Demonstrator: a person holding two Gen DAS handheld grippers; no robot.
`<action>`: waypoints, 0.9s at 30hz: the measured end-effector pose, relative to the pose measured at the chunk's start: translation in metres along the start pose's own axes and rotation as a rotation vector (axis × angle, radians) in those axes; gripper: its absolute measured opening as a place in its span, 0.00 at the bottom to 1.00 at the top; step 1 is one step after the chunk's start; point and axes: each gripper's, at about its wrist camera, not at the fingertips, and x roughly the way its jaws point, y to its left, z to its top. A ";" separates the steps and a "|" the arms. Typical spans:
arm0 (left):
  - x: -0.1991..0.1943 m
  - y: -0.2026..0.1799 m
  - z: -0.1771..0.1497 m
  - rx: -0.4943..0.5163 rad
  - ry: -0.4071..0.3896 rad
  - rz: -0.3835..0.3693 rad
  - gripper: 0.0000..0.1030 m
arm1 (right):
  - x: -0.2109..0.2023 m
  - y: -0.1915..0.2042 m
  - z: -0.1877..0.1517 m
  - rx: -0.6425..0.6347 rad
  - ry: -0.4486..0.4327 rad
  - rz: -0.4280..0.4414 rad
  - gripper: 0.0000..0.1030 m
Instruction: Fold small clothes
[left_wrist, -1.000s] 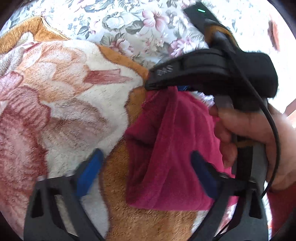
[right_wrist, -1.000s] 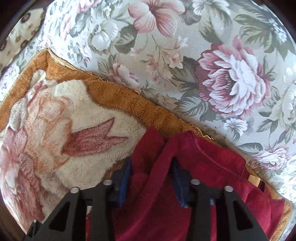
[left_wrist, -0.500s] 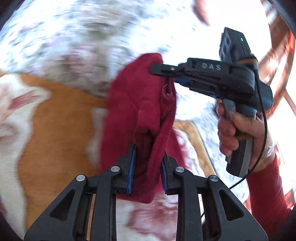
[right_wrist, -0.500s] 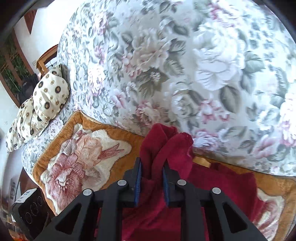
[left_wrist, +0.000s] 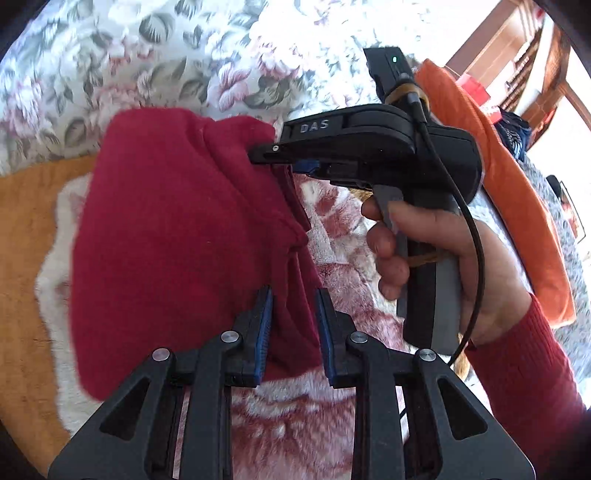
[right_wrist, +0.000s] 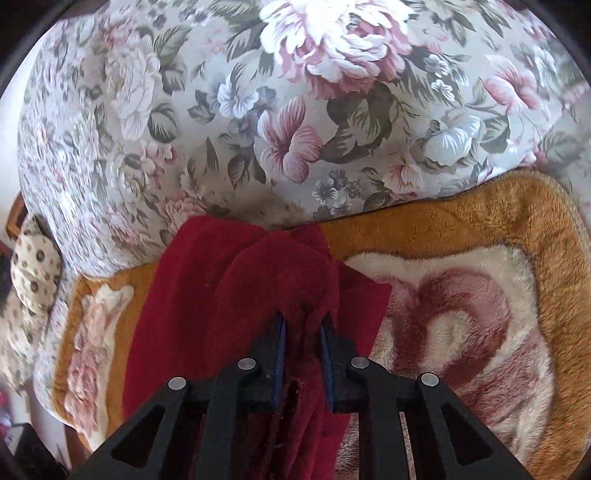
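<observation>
Crimson fleece hangs between the two claws: the red garment (left_wrist: 177, 236) is lifted off the plush blanket (left_wrist: 29, 236), a tan-bordered throw with a cream and rose flower pattern that covers the seat of a floral sofa (right_wrist: 295, 110).

From the left wrist view, the left claw (left_wrist: 293, 325) points steeply downward, its blue-padded fingers (left_wrist: 264, 325) pressed together on a bunched edge of the garment near the lower hem. Across from it the right claw (left_wrist: 284, 162) reaches in sideways from the right and bites into the upper corner of the same cloth. The person's right hand (left_wrist: 424, 258) wraps the grey handle, fingers curled round the trigger, wrist bent, a red knitted sleeve (left_wrist: 517, 376) trailing off at the lower right edge. A black cable (left_wrist: 469, 236) loops down past the hand.

From the right wrist view, the right claw (right_wrist: 301, 354) also tilts downward, clamped on a thick fold of the garment — though its jaws are easing open a little, the cloth is between them and the pads press on it.

Much of the garment's shape is hard to read: folds overlap, and its lower part is cut off behind the claw frames. An orange cloth (left_wrist: 498, 177) lies behind the right hand, partly hidden. A spotted cushion (right_wrist: 33, 269) sits at the far left, blurred — the sofa's pattern is smeared too.
</observation>
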 end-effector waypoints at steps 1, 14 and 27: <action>-0.015 -0.002 -0.002 0.011 -0.010 0.013 0.23 | -0.013 -0.001 -0.001 0.017 -0.013 0.015 0.26; -0.060 0.065 -0.033 -0.057 -0.086 0.253 0.57 | -0.089 0.041 -0.111 -0.047 -0.020 0.176 0.40; -0.041 0.043 -0.045 0.005 -0.031 0.245 0.57 | -0.079 0.037 -0.122 -0.120 0.006 0.076 0.05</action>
